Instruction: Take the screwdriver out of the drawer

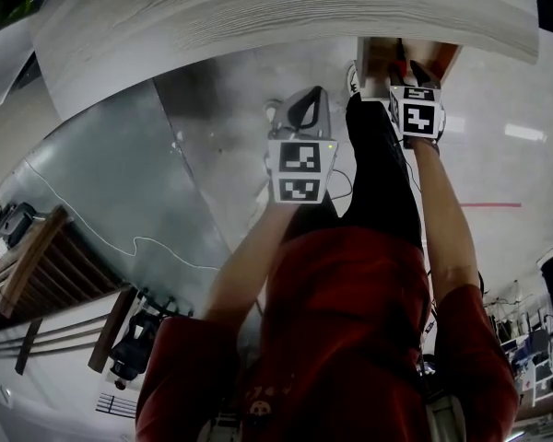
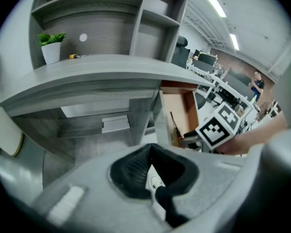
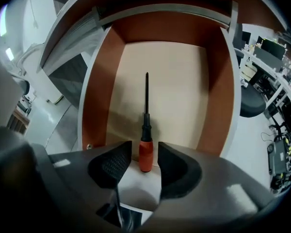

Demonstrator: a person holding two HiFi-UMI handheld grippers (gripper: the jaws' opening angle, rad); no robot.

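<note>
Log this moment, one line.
phase: pre-grasp | right gripper: open, astride screwdriver handle, not gripping | screwdriver: lying in open drawer | left gripper: shut, empty

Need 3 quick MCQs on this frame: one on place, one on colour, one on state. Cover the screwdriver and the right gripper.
1. Where does the screwdriver lie?
A. On the floor
B. In the open drawer
C. In a shelf compartment

2. What colour is its handle?
A. Blue
B. Green
C. Red

3. How do the right gripper's jaws stand?
A. Apart, one on each side of the handle's end
B. Clamped on the shaft
C. Shut on nothing

Answers:
1. B: the screwdriver lies flat on the pale floor of the drawer, shaft pointing away.
2. C: the handle is red below a black collar.
3. A: in the right gripper view, the right gripper shows a gap between each pad and the handle.
</note>
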